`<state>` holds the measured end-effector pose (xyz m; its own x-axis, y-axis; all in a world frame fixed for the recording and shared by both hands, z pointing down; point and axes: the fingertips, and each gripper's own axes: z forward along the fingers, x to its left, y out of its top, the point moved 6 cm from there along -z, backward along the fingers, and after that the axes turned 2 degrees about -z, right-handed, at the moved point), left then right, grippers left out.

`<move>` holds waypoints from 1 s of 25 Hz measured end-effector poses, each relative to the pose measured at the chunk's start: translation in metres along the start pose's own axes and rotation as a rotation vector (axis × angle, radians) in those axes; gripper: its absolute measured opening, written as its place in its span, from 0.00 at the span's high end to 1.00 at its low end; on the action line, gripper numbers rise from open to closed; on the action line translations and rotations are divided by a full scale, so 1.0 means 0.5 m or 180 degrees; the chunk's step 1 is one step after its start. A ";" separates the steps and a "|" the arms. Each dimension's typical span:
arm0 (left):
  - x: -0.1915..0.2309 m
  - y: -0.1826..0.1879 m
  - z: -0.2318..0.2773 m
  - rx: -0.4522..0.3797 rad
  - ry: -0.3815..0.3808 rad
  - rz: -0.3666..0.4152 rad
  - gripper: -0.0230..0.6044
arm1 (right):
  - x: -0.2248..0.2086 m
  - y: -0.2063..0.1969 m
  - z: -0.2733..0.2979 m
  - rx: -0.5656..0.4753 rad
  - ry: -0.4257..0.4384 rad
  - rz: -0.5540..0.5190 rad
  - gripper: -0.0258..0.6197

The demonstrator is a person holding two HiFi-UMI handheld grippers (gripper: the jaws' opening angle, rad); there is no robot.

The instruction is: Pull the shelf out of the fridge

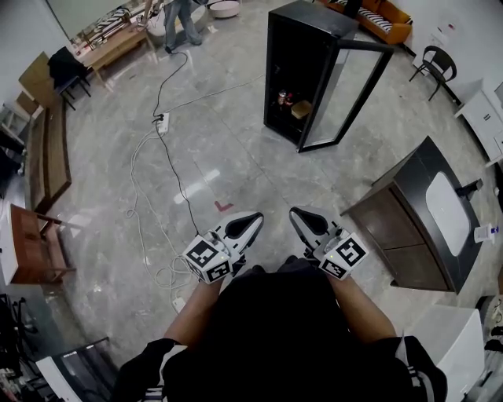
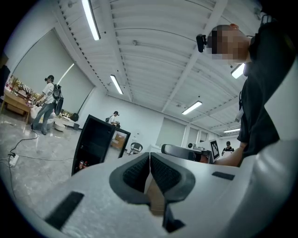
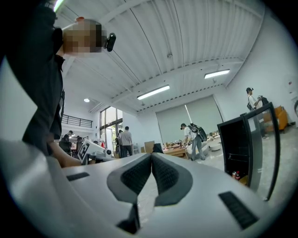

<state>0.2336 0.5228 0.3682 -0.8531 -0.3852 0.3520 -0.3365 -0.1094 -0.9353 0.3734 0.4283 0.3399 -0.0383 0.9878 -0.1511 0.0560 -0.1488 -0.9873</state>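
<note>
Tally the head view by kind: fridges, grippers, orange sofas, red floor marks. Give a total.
fridge: 1
grippers: 2, the left gripper and the right gripper
orange sofa: 1
red floor mark: 1
Total: 5

The fridge is black. The floor is grey and marble-veined, with a red mark. The left gripper and right gripper are white with black pads and black-and-white square markers. The sofa is orange.
</note>
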 end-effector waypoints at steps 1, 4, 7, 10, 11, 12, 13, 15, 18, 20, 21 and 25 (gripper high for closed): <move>0.002 0.000 0.000 0.0000 0.0004 -0.0009 0.93 | -0.001 0.001 0.001 -0.0025 -0.0006 0.0006 0.92; 0.007 -0.001 -0.003 -0.0007 0.0020 -0.0039 0.93 | -0.003 0.003 0.003 -0.0092 -0.0023 0.0044 0.92; 0.013 -0.003 -0.012 -0.0017 0.0030 -0.0052 0.93 | 0.000 -0.002 0.007 -0.0084 -0.0019 0.0076 0.92; 0.017 -0.002 -0.016 -0.0036 0.0038 -0.0071 0.93 | 0.002 -0.004 0.010 -0.0083 -0.0004 0.0110 0.92; 0.017 -0.002 -0.016 -0.0041 0.0037 -0.0075 0.93 | 0.003 -0.003 0.010 -0.0091 -0.0002 0.0115 0.92; 0.017 -0.002 -0.016 -0.0044 0.0036 -0.0079 0.93 | 0.004 -0.002 0.009 -0.0100 -0.0001 0.0116 0.92; 0.018 -0.002 -0.017 -0.0044 0.0034 -0.0085 0.93 | 0.005 -0.001 0.009 -0.0109 -0.0003 0.0115 0.92; 0.020 -0.003 -0.019 -0.0041 0.0032 -0.0101 0.93 | 0.009 0.000 0.008 -0.0106 -0.0006 0.0114 0.92; 0.024 -0.004 -0.017 -0.0043 0.0038 -0.0127 0.93 | 0.007 -0.001 0.004 -0.0052 -0.0005 0.0112 0.92; 0.023 -0.003 -0.016 -0.0051 0.0040 -0.0135 0.93 | 0.002 -0.002 0.001 -0.0033 -0.0012 0.0128 0.92; 0.022 -0.003 -0.016 -0.0053 0.0042 -0.0137 0.93 | 0.000 -0.004 0.001 -0.0026 -0.0016 0.0140 0.92; 0.031 -0.007 -0.017 -0.0023 0.0078 -0.0161 0.93 | -0.007 -0.008 0.014 -0.0011 0.0024 0.0168 0.92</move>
<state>0.2181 0.5250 0.3774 -0.8444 -0.3567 0.3996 -0.3822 -0.1216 -0.9161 0.3663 0.4252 0.3442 -0.0277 0.9789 -0.2025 0.0612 -0.2005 -0.9778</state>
